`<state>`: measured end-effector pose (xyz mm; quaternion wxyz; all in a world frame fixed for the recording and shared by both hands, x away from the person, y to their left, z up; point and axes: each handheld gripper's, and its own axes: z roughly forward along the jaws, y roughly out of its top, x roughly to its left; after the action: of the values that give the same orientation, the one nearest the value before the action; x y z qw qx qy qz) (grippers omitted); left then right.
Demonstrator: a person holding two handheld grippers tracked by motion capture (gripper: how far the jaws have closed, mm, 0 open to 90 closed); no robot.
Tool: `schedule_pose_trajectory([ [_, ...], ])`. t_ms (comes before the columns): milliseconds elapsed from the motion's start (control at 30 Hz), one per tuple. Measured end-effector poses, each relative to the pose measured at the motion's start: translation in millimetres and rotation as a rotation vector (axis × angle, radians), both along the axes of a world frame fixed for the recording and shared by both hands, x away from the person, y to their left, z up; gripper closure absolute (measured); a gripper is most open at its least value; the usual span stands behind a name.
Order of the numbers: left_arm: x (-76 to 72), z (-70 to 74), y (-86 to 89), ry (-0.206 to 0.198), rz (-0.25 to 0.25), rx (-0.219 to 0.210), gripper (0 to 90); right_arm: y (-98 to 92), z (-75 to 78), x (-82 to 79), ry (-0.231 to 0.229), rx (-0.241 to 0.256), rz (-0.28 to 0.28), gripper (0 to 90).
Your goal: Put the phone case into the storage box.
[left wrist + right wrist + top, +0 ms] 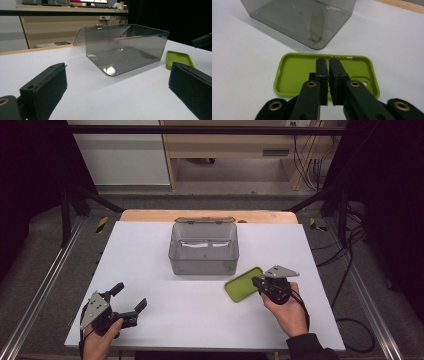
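Right gripper (328, 61) jaws nearly shut over green phone case (294, 67); I'd part them, pinch the rim squarely. Left gripper (131, 299) jaws wide.

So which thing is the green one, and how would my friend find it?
Start at the white table, then find the see-through grey box in its middle. Just right of the box's near corner lies the phone case, flat and hollow side up, under the right gripper. Nothing else there is lime green.

Both grippers are showing black bodies with grey three-cornered plates: the left gripper (131, 301) trailing cable, the right gripper (328, 62) bearing brass-ringed holes; a dark sleeve (310, 347) is covering the right forearm.
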<state>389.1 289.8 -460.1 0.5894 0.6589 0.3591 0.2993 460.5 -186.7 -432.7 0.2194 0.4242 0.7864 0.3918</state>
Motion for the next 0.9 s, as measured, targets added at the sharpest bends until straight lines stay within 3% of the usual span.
schedule_pose_trajectory([
  [300,0.4,0.0,-2.4,0.002,-0.010,0.004,1.8,30.4,4.7,16.7,0.076,-0.044,0.059,90.0],
  [500,0.2,-0.2,1.0,0.006,-0.002,-0.006,1.8,48.1,-5.2,23.8,0.118,-0.076,0.097,90.0],
  [733,0.0,0.1,1.7,0.005,-0.006,-0.013,2.0,55.6,-18.0,32.9,0.162,-0.079,0.094,90.0],
  [900,0.8,0.9,-0.1,0.005,-0.011,-0.012,2.2,61.0,-27.3,36.2,0.203,-0.046,0.099,90.0],
])
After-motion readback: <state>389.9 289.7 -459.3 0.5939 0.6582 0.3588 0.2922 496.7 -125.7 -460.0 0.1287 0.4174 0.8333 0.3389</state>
